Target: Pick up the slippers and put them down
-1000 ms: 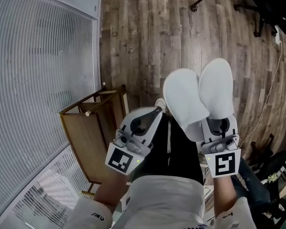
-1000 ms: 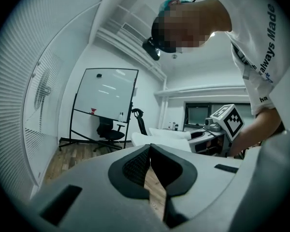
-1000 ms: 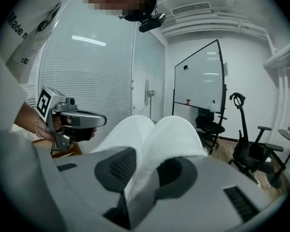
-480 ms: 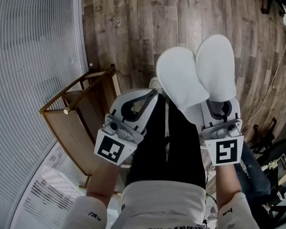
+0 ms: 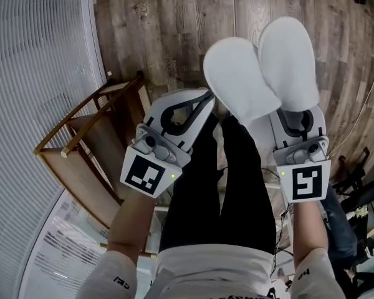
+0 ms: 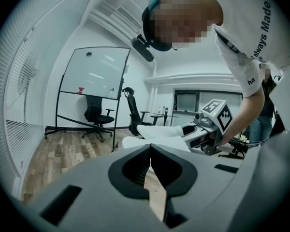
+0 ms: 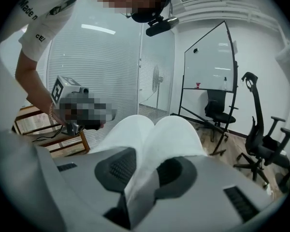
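**Pair of white slippers held in the right tool above the floor**

The wood-plank floor point(image 5: 174, 30) fills the upper part of the head view. A ribbed white wall point(image 5: 31, 73) runs down that view's left side. A wooden rack point(image 5: 81, 161) stands tilted in the picture, between the wall and the person's black trousers point(image 5: 237, 185).

In the left gripper view, a whiteboard point(image 6: 94, 74) on a dark stand is at the far side of the room. A black office chair point(image 6: 96, 115) sits in front of it.

The slippers point(image 5: 262, 73) are off the floor, out in front of the person's legs. One end of the pair is held in the right tool point(image 7: 135, 178). From there the two soles fan away from the tool, side by side and partly overlapping. The right gripper view shows its jaws pressed on the white fabric, which runs between the dark pads and spreads beyond them.

The left tool point(image 6: 150, 163) is beside them on the person's left, apart from the slippers. Its jaws meet tip to tip with nothing between them, and bare floor shows through the narrow slit below the tips. Each tool carries its cube with square markers toward the person.
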`<act>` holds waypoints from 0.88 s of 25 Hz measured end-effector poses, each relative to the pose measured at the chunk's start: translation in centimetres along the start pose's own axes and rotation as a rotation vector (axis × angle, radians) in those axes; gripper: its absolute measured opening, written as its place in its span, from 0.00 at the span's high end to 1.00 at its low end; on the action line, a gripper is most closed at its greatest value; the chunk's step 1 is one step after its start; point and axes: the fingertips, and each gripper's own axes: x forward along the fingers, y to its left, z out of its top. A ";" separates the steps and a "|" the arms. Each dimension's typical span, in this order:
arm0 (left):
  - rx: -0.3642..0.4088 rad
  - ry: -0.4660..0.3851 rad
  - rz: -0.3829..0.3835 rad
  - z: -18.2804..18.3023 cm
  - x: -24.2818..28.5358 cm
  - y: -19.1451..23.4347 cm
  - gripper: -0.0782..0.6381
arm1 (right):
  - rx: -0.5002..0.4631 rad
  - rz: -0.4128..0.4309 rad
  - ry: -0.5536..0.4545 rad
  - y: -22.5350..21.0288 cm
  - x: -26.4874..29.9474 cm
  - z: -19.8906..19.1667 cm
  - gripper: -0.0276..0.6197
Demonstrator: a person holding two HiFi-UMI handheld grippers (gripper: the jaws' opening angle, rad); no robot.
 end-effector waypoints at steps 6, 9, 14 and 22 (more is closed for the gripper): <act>0.041 0.033 -0.038 -6.0 1.4 0.5 0.87 | -0.035 0.032 0.000 0.6 2.7 -5.8 0.80; 0.057 0.046 -0.047 -8.2 1.6 0.6 0.87 | -0.051 0.049 -0.007 0.7 3.5 -8.0 0.80; 0.085 0.079 -0.072 -13.6 2.2 1.4 0.87 | -0.074 0.083 -0.007 1.2 5.6 -12.4 0.80; 0.105 0.086 -0.099 -20.9 4.3 2.0 0.87 | -0.112 0.123 -0.002 1.6 9.0 -20.0 0.81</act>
